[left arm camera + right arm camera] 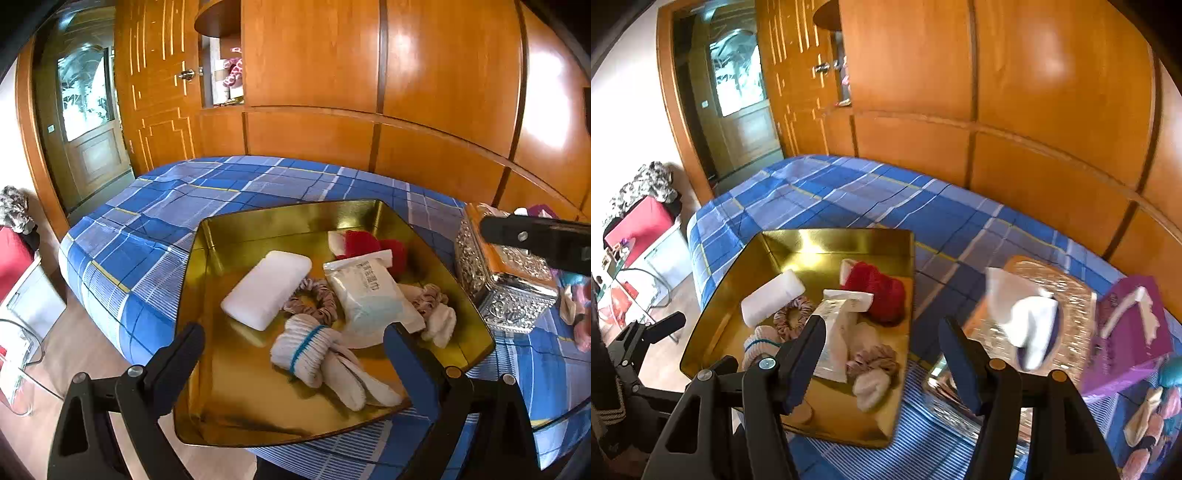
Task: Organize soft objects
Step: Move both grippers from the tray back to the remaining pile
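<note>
Between items: both the left hand-held gripper [293,356] and right hand-held gripper [882,354] hang released, empty, over the gold tray [258,218]. Next comes fetching another soft piece beside the tissue box [1067,295].

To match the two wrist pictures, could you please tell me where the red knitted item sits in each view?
Left wrist view: red knitted item lies at the far right of the gold tray, behind the white wipes packet.
Right wrist view: red knitted item lies against the tray's far right wall.
Shared landmark: the white foam block.
</note>
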The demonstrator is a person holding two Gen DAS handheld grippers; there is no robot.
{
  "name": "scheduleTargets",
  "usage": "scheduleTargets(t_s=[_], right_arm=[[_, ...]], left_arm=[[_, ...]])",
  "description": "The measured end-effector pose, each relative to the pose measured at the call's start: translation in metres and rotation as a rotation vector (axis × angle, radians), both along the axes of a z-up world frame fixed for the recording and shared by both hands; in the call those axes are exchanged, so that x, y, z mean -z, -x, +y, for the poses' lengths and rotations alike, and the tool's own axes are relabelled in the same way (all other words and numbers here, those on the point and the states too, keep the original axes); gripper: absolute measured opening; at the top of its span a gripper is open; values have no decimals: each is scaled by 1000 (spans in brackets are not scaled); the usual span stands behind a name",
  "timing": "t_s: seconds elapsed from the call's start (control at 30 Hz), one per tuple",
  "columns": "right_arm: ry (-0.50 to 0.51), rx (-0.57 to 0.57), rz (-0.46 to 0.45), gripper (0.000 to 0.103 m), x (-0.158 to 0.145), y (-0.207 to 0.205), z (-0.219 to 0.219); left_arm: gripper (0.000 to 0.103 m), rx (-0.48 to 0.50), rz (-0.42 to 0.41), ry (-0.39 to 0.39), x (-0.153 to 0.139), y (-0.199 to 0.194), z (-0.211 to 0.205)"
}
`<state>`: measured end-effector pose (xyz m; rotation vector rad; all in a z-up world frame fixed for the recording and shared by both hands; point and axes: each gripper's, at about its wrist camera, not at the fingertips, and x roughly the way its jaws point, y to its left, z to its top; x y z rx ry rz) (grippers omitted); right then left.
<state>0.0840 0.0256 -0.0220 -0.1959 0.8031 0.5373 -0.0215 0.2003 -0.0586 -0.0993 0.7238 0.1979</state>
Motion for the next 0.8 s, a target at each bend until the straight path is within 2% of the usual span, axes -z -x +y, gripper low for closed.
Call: scheduleTargets(t_s=[0.27, 0.47, 0.8], right_arm=[[-60, 100, -91, 64, -30, 14, -58], [-76, 226, -148, 64, -49, 17, -122], [-38, 515, -136, 64, -41, 9, -244]], left_arm=[[98, 51, -7, -9, -3, 4, -17], [98, 112, -16, -17, -10, 6, -34], [98, 256, -16, -46, -21, 6, -74]])
